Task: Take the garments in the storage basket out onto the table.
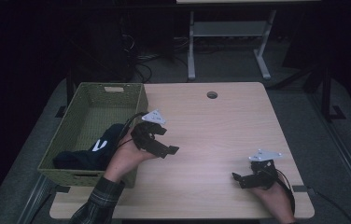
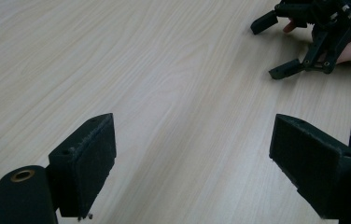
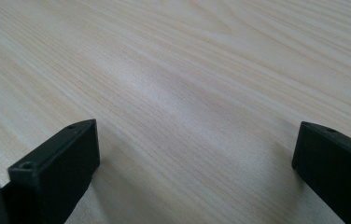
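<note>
A dark room surrounds a pale wood desk [image 1: 220, 121], with the white legs of another desk behind it. A green woven basket [image 1: 117, 91] sits at the desk's left edge, holding dark folded clothing [image 1: 94, 149] in its near end. Just right of the basket, the left hand-held gripper [image 1: 164, 140] hovers with jaws wide apart and empty, probably clear of the clothing it serves. Well right of the basket, the right hand-held gripper [image 1: 241, 179] rests low, open and empty, likely waiting.
</note>
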Tool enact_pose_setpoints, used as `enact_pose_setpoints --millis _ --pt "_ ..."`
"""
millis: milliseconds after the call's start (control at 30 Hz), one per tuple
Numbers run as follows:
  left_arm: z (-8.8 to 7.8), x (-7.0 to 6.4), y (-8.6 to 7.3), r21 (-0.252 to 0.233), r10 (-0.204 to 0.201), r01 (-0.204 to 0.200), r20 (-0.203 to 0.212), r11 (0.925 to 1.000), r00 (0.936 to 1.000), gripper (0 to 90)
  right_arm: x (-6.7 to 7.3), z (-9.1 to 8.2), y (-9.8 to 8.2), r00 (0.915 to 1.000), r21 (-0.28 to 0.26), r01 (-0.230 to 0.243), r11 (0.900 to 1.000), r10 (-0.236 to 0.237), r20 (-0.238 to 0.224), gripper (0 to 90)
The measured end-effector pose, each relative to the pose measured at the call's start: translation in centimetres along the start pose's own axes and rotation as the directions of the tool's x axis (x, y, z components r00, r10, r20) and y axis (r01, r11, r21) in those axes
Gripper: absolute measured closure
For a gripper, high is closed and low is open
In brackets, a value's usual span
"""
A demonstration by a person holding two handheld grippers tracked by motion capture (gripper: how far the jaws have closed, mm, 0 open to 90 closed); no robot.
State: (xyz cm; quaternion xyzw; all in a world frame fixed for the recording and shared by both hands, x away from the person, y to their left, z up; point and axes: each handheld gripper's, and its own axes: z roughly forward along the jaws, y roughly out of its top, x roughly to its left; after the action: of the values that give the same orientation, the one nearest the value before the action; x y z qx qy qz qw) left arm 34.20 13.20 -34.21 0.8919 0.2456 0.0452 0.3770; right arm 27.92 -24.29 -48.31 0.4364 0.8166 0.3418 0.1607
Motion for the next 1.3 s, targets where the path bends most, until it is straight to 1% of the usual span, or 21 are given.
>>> enact_pose_setpoints --millis 33,67,133,233,300,333,367,500,533,600,633,833,1000,1200,1300 --pt "-0.1 0.0 0.1 0.002 0.0 0.0 0.0 1.0 1.0 14.3 0.0 0.0 0.0 1.0 0.001 -0.001 1.0 0.001 0.0 0.4" --pt "-0.3 0.1 0.3 0.016 0.007 -0.007 -0.002 0.9998 1.0 14.2 0.0 0.0 0.0 1.0 0.0 -0.001 1.0 0.001 0.0 0.4" --pt "-0.6 0.1 0.5 0.017 0.016 -0.016 -0.015 0.9997 0.9998 14.2 0.0 0.0 0.0 1.0 0.0 0.0 1.0 0.0 0.0 0.4" --pt "-1.2 0.3 0.6 0.009 0.017 -0.016 -0.019 0.9998 0.9997 14.3 0.0 0.0 0.0 1.0 0.0 -0.001 1.0 0.001 0.0 0.4" --pt "-1.6 0.4 0.6 0.013 0.026 -0.025 -0.024 0.9996 0.9994 14.3 0.0 0.0 0.0 1.0 -0.002 0.004 1.0 -0.004 0.001 0.4" --pt "-1.6 0.4 0.6 0.013 0.026 -0.025 -0.024 0.9996 0.9994 14.3 0.0 0.0 0.0 1.0 -0.003 0.004 1.0 -0.004 0.001 0.4" --pt "-2.0 0.4 0.5 0.014 0.025 -0.025 -0.029 0.9996 0.9993 14.3 0.0 0.0 0.0 1.0 -0.003 0.004 1.0 -0.004 0.0 0.4" --pt "-2.6 0.4 0.4 0.011 0.021 -0.02 -0.039 0.9997 0.999 14.3 0.0 0.0 0.0 1.0 -0.002 0.004 1.0 -0.004 0.001 0.4" --pt "-3.0 0.5 0.3 0.008 0.019 -0.019 -0.044 0.9998 0.9988 14.3 0.0 0.0 0.0 1.0 -0.002 0.003 1.0 -0.003 0.001 0.4" --pt "-3.3 0.6 0.2 0.014 0.017 -0.016 -0.049 0.9998 0.9986 14.3 0.0 0.0 0.0 1.0 -0.002 0.003 1.0 -0.003 0.001 0.4" --pt "-3.4 0.7 0.1 0.017 0.024 -0.023 -0.053 0.9996 0.9983 14.2 0.0 0.0 0.0 1.0 -0.002 0.003 1.0 -0.003 0.001 0.4" --pt "-4.4 1.2 -0.4 0.019 0.001 0.0 -0.062 0.9998 0.9981 14.2 0.0 0.0 0.0 1.0 -0.002 0.002 1.0 -0.002 0.001 0.4" --pt "-5.3 1.8 -0.9 0.035 -0.009 0.012 -0.093 0.9993 0.9957 14.3 0.0 0.0 0.0 1.0 -0.002 0.003 1.0 -0.003 0.001 0.4" --pt "-5.8 2.2 -1.3 0.041 -0.024 0.029 -0.102 0.9988 0.9945 14.3 0.0 0.0 0.0 1.0 -0.002 0.003 1.0 -0.003 0.001 0.4" --pt "-6.4 2.5 -1.6 0.047 -0.033 0.039 -0.118 0.9981 0.9925 14.4 0.0 0.0 0.0 1.0 -0.002 0.003 1.0 -0.003 0.001 0.4"
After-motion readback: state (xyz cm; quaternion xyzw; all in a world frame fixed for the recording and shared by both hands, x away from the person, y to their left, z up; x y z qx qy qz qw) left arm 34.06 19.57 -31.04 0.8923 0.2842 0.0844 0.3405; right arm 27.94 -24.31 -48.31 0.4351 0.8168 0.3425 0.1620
